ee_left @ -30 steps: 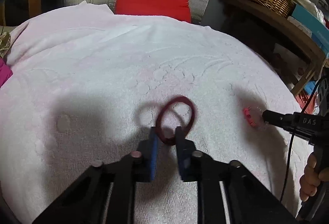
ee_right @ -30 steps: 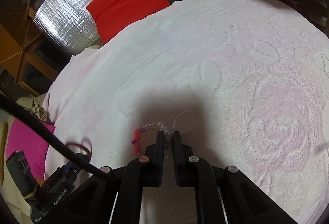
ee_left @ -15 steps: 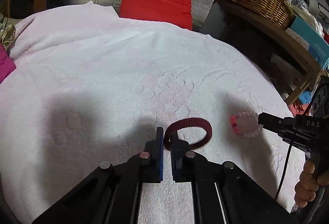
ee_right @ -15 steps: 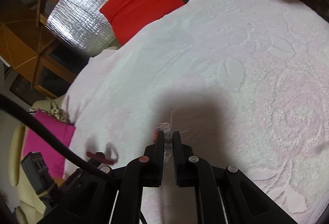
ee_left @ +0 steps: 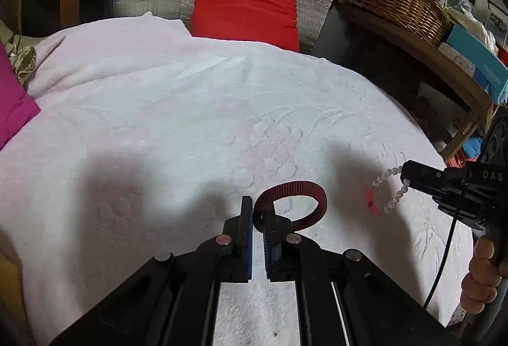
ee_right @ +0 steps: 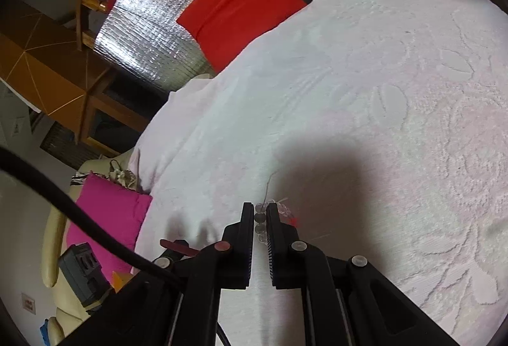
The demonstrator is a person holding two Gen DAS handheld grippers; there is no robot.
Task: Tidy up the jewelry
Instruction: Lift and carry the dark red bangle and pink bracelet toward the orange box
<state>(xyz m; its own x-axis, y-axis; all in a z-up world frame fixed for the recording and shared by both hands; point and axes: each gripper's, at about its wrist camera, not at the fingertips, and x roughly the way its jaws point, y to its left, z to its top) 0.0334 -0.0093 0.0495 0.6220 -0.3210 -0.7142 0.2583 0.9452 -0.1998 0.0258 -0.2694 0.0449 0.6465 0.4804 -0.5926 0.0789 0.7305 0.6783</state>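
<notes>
A pale embossed towel [ee_left: 177,111] covers the bed. My left gripper [ee_left: 258,214] clamps the dark red bracelet [ee_left: 292,203], lower centre; my right gripper [ee_right: 261,214] pinches the clear beaded bracelet [ee_right: 260,219], mostly hidden between its fingers. Both bracelets hang higher than a second ago.

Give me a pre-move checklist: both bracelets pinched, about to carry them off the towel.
1. Left gripper shut on red bracelet: ok, band sits between the pads.
2. Right gripper shut on bead bracelet: ok, beads sit between the pads.
3. Grip depth on the bead bracelet: not ok, only a short run is pinched and the rest dangles.
4. Bracelets apart from each other: ok, there is a gap between them in the left view.
5. Bead bracelet off the towel: cannot tell.
6. Drop-off spot in view: not ok, no tray or box shows.
</notes>
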